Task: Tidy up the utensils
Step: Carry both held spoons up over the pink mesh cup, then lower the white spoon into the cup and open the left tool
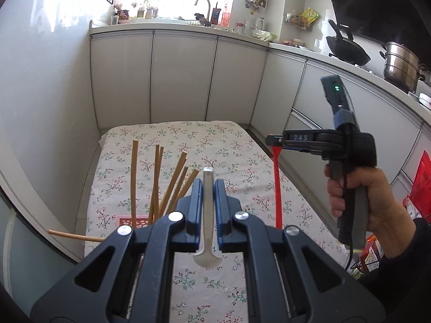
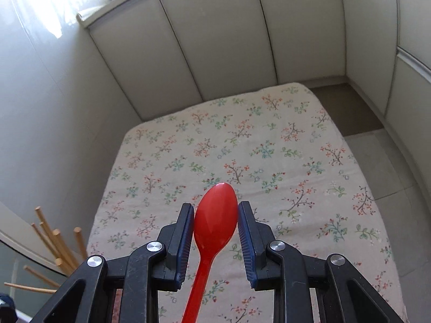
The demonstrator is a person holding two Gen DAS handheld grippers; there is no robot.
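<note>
My left gripper (image 1: 208, 185) is shut on a silver metal spoon (image 1: 208, 210), with its handle pointing forward and its bowl toward the camera. My right gripper (image 2: 215, 210) is shut on the bowl of a red plastic spoon (image 2: 215, 223), and the handle hangs down below the jaws. In the left wrist view a hand holds the right gripper (image 1: 270, 140) up at the right, the red spoon (image 1: 277, 188) dangling over the table's right edge. Several wooden chopsticks (image 1: 159, 185) stand fanned out in a red-and-white holder (image 1: 134, 221) at the left; the chopsticks (image 2: 54, 242) also show at lower left.
The table carries a floral cloth (image 1: 234, 145) (image 2: 269, 148) and stands in a corner of white cabinets (image 1: 183, 80). On the counter are a faucet (image 1: 202, 2), a black wok (image 1: 347, 48) and a steel pot (image 1: 401, 67). Red packaging (image 1: 420, 188) sits at the right.
</note>
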